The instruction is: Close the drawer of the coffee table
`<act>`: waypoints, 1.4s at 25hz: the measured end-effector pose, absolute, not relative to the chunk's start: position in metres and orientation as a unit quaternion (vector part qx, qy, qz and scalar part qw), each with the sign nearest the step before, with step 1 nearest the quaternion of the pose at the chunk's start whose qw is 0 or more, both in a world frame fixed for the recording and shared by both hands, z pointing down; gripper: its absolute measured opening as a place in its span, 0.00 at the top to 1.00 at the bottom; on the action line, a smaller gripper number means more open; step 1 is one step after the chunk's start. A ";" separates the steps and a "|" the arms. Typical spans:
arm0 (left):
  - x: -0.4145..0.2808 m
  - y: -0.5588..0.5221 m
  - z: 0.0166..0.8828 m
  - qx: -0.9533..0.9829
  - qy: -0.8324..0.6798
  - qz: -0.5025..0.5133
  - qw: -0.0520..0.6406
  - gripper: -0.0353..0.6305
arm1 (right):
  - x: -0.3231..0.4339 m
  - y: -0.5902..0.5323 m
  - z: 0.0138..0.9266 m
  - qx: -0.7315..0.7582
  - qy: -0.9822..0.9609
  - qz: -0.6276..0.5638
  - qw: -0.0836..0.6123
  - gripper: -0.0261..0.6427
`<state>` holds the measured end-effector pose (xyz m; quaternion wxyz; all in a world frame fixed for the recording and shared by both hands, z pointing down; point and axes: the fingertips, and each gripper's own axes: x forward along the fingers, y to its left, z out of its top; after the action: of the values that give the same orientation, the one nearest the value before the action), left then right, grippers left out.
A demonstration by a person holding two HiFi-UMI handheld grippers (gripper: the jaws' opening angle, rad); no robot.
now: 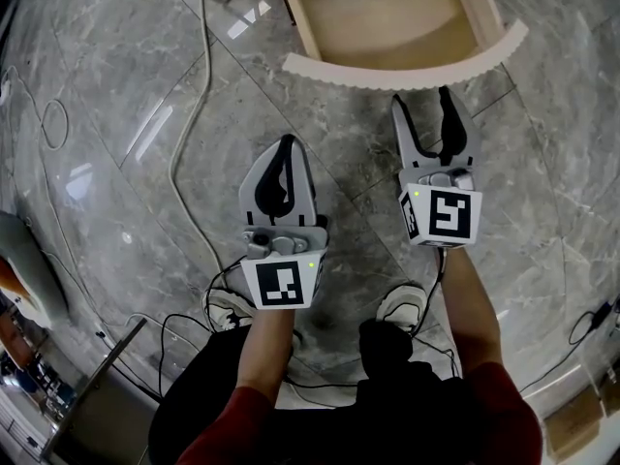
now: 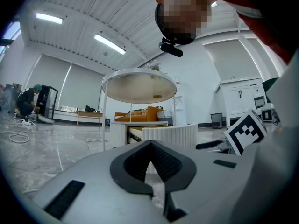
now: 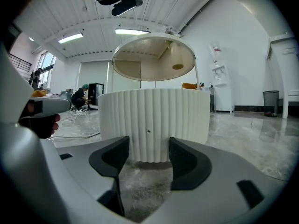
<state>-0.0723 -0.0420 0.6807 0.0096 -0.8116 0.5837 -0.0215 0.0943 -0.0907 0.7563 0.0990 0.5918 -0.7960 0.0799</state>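
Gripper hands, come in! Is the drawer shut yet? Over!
Left gripper shut, empty. Right gripper open, facing the drawer, not touching. Drawer not closed yet. Cable lies left, off the path.

Bright ceiling strip lights [image 2: 110, 44], glare on floor [image 1: 155, 129], fisheye-warped edges

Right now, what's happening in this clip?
A person stands over the open drawer with a hand-held gripper in each hand. The right hand-held gripper, jaws open and empty, points at the drawer's ribbed front, just short of it. The left hand-held gripper is shut, empty, and hangs farther back. The drawer isn't closed yet.
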 end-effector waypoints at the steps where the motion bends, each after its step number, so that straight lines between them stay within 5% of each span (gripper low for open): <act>1: -0.072 -0.041 0.682 -0.812 0.583 -0.025 0.009 0.93 | 0.094 -0.092 0.756 0.593 -0.795 0.080 0.099 0.57; 35: -0.108 -0.033 0.698 -0.785 0.614 -0.076 -0.016 0.93 | 0.062 -0.241 0.760 0.600 -0.793 0.054 0.089 0.57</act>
<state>-0.1079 -0.0330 0.6981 -0.0164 -0.7853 0.6141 -0.0762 0.0622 -0.2406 0.7598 0.0892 0.5996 -0.7935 0.0536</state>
